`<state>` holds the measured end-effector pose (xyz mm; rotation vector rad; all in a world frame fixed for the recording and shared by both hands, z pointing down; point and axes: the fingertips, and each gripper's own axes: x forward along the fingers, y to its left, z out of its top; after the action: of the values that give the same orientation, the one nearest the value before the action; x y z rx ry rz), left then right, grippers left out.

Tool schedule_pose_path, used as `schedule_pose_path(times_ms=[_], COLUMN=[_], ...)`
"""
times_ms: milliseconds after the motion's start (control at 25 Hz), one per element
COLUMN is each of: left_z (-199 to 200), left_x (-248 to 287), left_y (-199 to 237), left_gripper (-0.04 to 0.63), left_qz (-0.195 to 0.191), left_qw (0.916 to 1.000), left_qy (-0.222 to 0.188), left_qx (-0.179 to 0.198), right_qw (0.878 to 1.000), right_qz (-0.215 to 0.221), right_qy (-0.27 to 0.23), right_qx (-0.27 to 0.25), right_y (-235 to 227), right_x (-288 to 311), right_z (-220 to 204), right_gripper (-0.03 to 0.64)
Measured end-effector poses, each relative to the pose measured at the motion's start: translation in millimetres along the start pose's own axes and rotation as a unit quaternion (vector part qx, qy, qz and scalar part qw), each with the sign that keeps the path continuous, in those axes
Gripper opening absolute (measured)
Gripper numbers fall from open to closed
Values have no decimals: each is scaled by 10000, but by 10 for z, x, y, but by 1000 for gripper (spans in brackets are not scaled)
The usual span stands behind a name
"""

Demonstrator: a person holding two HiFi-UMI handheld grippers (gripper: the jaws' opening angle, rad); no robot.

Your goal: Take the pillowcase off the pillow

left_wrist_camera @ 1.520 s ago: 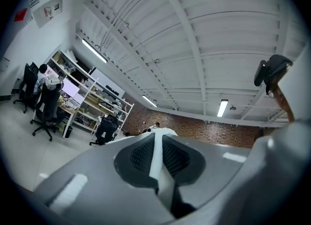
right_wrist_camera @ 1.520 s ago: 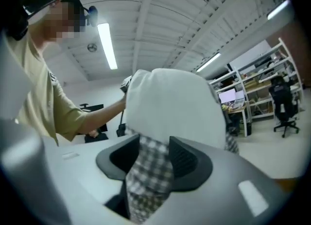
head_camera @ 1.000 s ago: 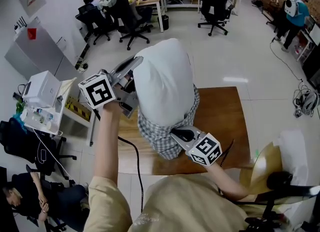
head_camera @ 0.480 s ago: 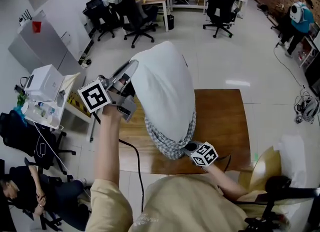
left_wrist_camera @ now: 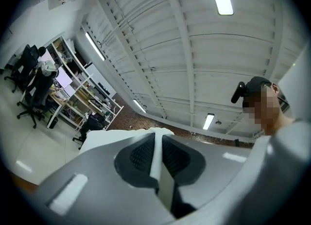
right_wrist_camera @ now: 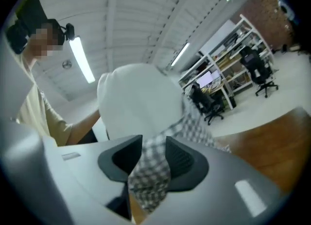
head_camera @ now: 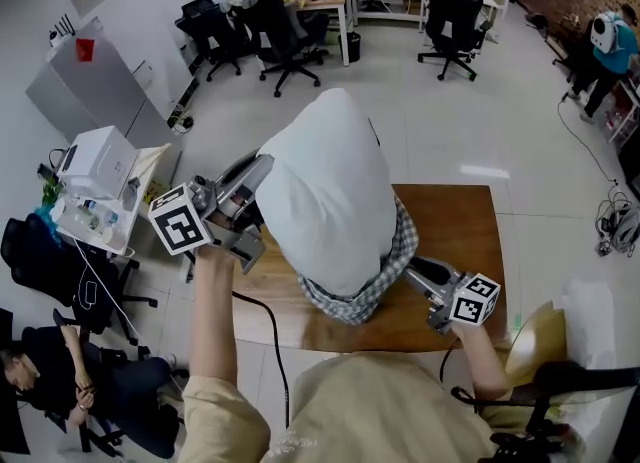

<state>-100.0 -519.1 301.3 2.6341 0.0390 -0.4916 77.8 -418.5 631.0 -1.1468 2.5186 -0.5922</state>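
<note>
Pillow point(head_camera: 330, 191) upright, bare end up; left tool point(head_camera: 258, 173) pinching it, right tool point(head_camera: 418, 271) just opening around pillowcase point(head_camera: 365, 296).

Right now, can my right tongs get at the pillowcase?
Probably yes. The checked pillowcase already hangs between the jaws of the right tongs, which have just been opening, and nothing blocks it. The left tongs pinch the white pillow, holding it up.
</note>
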Motion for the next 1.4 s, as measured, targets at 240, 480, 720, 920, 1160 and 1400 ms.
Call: schedule_pose_path(times_ms=[240, 480, 720, 920, 1160, 1400], left_z=[-148, -336, -366, -282, -491, -322], left_x=[-66, 54, 32, -172, -10, 169], left_y=[-225, -471, -497, -499, -362, -104], left_gripper=[14, 14, 14, 14, 14, 14], left_qz=[-342, -549, -436, -575, -262, 66], left_qw=[9993, 9976, 9986, 9970, 9991, 9995], left_qy=[102, 309, 92, -510, -239, -300], left_qx=[96, 285, 283, 122, 230, 29], right_qw=[9975, 9982, 9952, 9747, 9652, 9867], right_qz=[-500, -66, -290, -1299, -1669, -1293], right_qy=[-429, 434, 846, 1803, 1686, 741], right_qx=[-265, 415, 404, 223, 1099, 643], right_y=[-784, -1334, -1688, -2533, -2759, -2158], right_x=[212, 927, 1054, 905, 617, 518], right_z=[766, 558, 155, -861, -1354, -273], right_gripper=[143, 141, 11, 9, 11, 45])
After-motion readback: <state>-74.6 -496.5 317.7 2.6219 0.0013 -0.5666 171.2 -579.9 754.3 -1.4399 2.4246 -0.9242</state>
